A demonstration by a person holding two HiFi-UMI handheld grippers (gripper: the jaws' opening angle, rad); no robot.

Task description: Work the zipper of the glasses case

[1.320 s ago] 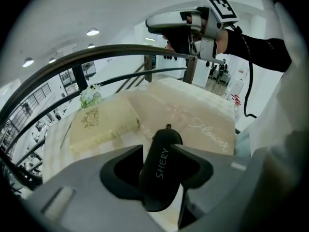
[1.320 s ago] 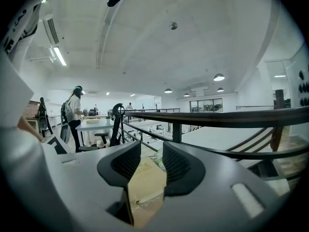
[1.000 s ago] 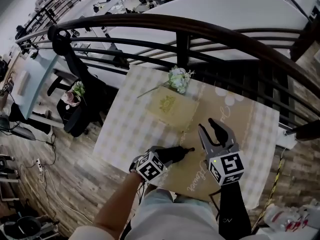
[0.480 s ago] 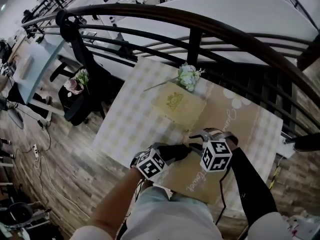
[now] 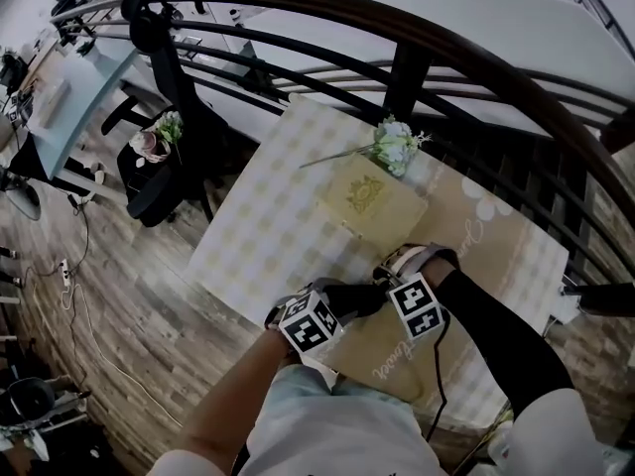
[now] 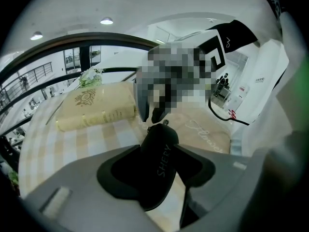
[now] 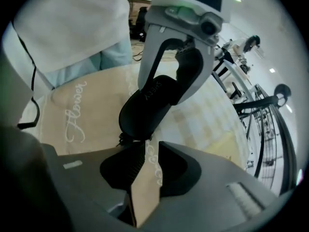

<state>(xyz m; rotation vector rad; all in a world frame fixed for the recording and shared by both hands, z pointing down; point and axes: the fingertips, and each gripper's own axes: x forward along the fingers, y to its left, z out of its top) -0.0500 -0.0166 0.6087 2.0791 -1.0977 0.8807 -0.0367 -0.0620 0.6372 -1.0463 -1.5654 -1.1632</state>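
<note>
Left gripper [image 6: 157, 170] clamps one end of the case [image 7: 149, 105] over the table [image 5: 258, 236]. Its long axis runs to the right gripper [image 7: 145, 166] — jaws half apart, just closing, empty — with the pull [image 7: 124, 139] at their tips.

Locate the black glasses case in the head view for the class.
In the head view the glasses case is low and centre, clamped in the left gripper above the beige cloth, nearer the person than the yellow book.
</note>
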